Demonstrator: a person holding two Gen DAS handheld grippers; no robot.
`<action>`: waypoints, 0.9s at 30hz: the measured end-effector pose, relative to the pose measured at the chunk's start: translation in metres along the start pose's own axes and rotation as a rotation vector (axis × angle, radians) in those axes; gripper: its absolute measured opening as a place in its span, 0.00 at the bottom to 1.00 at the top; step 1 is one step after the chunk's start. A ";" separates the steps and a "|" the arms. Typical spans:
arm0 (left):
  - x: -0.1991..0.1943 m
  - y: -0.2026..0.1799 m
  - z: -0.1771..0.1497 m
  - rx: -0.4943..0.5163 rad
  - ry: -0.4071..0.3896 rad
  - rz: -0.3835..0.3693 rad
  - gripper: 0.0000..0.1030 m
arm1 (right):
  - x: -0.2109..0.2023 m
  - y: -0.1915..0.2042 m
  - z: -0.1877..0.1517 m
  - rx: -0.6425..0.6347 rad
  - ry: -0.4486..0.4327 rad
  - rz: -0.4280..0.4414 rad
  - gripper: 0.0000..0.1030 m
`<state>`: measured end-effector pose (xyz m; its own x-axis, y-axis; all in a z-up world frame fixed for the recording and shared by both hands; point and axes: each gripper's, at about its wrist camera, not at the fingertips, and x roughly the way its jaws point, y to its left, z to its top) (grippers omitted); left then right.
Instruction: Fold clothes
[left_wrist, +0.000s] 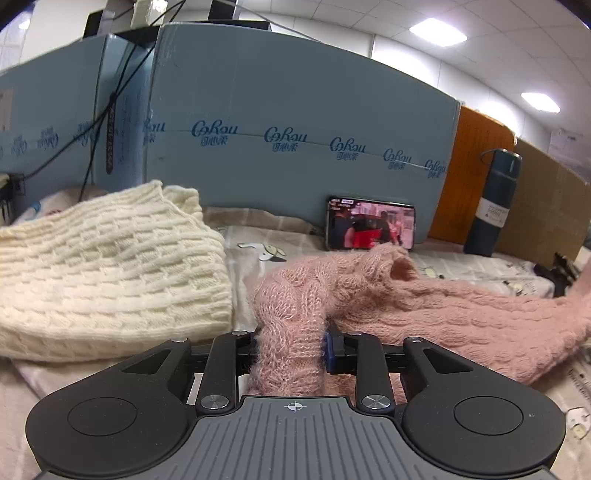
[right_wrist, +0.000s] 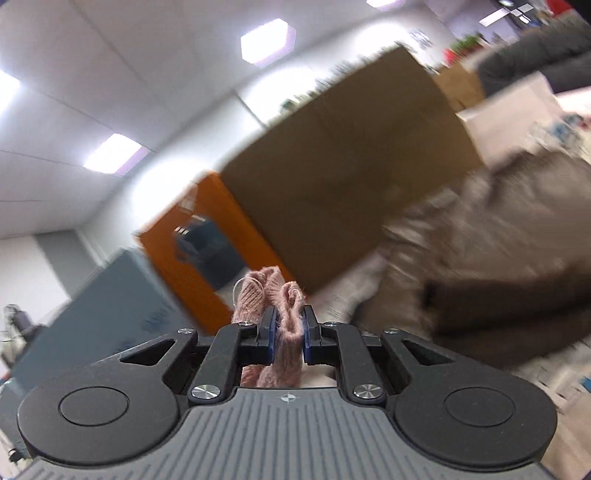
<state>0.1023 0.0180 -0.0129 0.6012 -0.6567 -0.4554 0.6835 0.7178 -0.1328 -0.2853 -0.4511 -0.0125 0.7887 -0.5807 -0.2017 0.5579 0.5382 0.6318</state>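
Nearest the lens, the left gripper (left_wrist: 290, 347) is seen closed on a bunched roll of the pink sweater (left_wrist: 424, 306), the knit filling the gap between its fingers. The right gripper (right_wrist: 288, 339) is likewise clamped on a narrow fold of the same pink sweater (right_wrist: 284, 332), with the view tilted up and blurred. The rest of the garment is spread over the printed bedsheet (left_wrist: 480, 269), trailing right of the left gripper. A cream sweater (left_wrist: 110, 266) lies just left of the pink sweater, apart from it by a strip of sheet. Behind the pink sweater a phone (left_wrist: 369, 229) is propped against the blue panel (left_wrist: 295, 110), and a dark flask (left_wrist: 495, 206) stands further right. Risk is judged as follows: the loose knit could slip or stretch under uneven pull; a wide sweep could topple the phone or flask. Open room is limited to the sheet in front of the panel; a brown garment (right_wrist: 498, 258) crowds the right gripper's side.
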 end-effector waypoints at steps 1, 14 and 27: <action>-0.001 -0.001 0.001 0.009 -0.005 0.008 0.34 | 0.001 -0.006 0.001 0.027 0.011 -0.010 0.13; -0.009 -0.046 0.027 0.649 -0.199 -0.260 0.94 | -0.005 -0.002 -0.008 0.005 0.054 0.181 0.96; 0.049 -0.033 0.025 0.430 0.076 -0.394 0.15 | 0.022 0.007 -0.029 -0.033 0.287 0.212 0.96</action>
<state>0.1199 -0.0434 -0.0087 0.2471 -0.8250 -0.5082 0.9655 0.2540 0.0571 -0.2567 -0.4425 -0.0348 0.9255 -0.2615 -0.2739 0.3786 0.6507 0.6582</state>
